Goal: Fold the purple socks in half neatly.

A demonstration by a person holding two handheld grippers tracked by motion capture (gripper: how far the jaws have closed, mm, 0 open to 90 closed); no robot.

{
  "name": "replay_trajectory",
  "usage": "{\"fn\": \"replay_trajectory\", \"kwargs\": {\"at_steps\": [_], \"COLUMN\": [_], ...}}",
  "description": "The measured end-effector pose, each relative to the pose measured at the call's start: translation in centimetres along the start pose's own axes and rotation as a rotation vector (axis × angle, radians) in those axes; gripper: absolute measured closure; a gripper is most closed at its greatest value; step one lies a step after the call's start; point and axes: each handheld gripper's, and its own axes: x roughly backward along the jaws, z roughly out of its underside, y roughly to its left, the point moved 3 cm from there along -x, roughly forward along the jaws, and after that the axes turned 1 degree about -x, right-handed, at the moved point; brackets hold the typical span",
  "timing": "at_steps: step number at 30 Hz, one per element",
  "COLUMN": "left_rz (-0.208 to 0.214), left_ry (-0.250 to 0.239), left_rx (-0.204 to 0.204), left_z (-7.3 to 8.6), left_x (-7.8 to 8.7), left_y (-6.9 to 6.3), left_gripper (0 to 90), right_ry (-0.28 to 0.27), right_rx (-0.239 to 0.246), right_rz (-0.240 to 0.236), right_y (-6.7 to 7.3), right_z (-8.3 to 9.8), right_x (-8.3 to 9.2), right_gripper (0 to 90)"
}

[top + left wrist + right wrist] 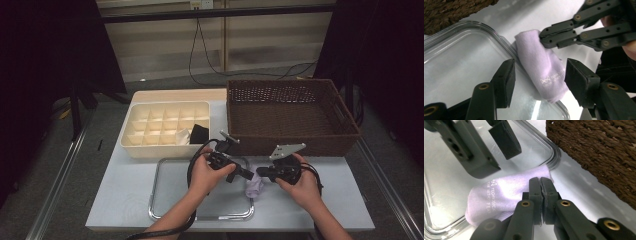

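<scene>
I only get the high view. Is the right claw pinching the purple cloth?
Observer: Yes, the right claw is shut on the cloth edge.
Operator: Is the other claw holding it too?
Observer: No, the left claw is open, with the cloth between its jaws but not squeezed.
Operator: Is anything written on it?
Observer: Small white lettering with a logo; too blurry to read.

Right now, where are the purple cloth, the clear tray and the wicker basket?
purple cloth point(506, 192): right gripper view, on its printed upper face.
clear tray point(461, 62): left gripper view, on its bare floor.
wicker basket point(292, 137): high view, on its near outer wall.
</scene>
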Motion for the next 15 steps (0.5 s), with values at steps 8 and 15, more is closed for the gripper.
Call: {"fn": "replay_trajectory", "kwargs": {"at_steps": [8, 15], "left_rz": [0.006, -0.004], "left_ry": [0.001, 0.007], "left_rx": [0.017, 0.032], "left_z": [-0.2, -0.3], "left_x": [-0.8, -1.3], "left_y": [0.0, 0.1], "left_gripper": [41.6, 41.8], "right_ry": [0.001, 0.003], "right_rx": [-0.006, -0.009], "right_rz": [0.006, 0.005], "right_y": [-0.1, -0.1], "right_z": [0.1, 0.1], "right_x": [0.1, 0.2], "right_gripper": [88.5, 88.5]}}
